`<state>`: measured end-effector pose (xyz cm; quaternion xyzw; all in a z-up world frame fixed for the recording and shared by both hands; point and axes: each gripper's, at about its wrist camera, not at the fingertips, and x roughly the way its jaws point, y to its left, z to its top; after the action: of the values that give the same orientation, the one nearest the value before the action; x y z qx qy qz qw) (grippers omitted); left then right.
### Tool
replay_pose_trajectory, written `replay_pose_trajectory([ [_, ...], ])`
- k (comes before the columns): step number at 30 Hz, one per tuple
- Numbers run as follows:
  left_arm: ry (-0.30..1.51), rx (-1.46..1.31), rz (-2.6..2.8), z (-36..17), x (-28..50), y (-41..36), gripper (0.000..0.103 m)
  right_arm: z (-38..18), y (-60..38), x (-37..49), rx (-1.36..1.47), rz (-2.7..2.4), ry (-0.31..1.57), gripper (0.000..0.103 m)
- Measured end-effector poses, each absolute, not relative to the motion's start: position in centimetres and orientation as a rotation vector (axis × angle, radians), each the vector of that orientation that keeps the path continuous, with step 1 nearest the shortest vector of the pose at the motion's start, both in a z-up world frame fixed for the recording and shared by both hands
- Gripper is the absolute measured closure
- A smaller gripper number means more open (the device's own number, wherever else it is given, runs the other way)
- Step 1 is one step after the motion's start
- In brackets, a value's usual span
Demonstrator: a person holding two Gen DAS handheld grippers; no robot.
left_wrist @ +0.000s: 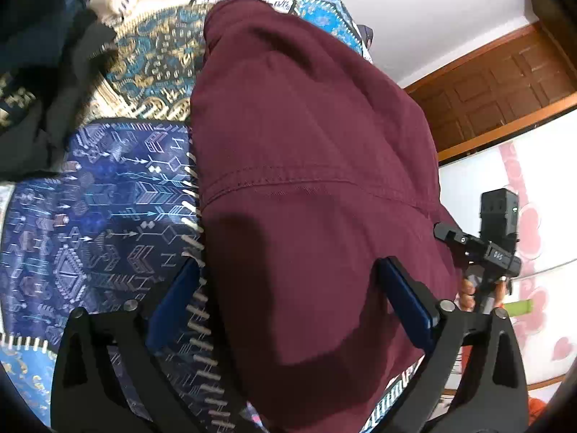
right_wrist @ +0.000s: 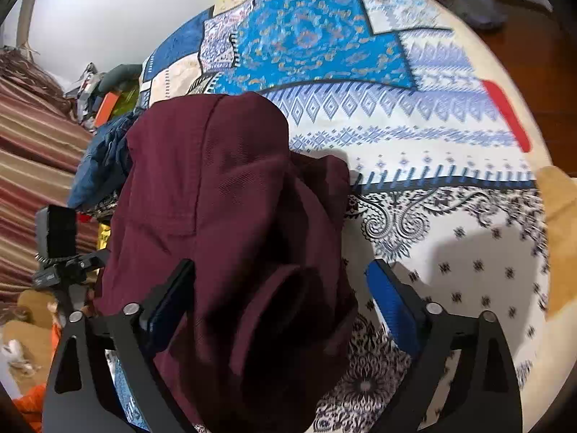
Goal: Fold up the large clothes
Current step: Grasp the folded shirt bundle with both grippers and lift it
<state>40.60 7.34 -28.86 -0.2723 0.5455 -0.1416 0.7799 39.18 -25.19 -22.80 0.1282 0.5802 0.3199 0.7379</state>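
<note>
A large maroon garment lies on a patterned blue and white bedspread. In the left wrist view my left gripper is open, its blue pads spread wide over the near end of the garment. The right gripper shows at the garment's right edge there, held in a hand. In the right wrist view the maroon garment lies bunched and partly folded over itself. My right gripper is open, with its blue pads on either side of the cloth's near end. The left gripper shows at the left.
Dark clothes lie heaped at the left. A blue garment lies beyond the maroon one. A striped red blanket and clutter sit at the left. A red strip lies on the bedspread. A wooden door stands behind.
</note>
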Motion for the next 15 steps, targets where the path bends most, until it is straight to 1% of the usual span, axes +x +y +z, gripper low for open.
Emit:
replay_pose_trajectory([
  [7, 1.195, -0.601, -0.325, -29.0, 41.7, 6.2, 0.001, -25.8, -24.0, 41.4, 0.432, 0.812, 1.411, 0.007],
  [13, 1.211, -0.6, -0.336, -29.0, 42.7, 5.1, 0.001, -25.8, -23.2, 41.4, 0.442, 0.844, 1.424, 0.006],
  [14, 1.211, -0.602, -0.337, -29.0, 42.6, 4.8, 0.001, -25.7, -23.2, 41.4, 0.441, 0.84, 1.424, 0.009],
  [15, 1.206, -0.607, -0.339, -29.0, 42.5, 4.7, 0.001, -25.5, -23.3, 41.3, 0.442, 0.841, 1.422, 0.013],
])
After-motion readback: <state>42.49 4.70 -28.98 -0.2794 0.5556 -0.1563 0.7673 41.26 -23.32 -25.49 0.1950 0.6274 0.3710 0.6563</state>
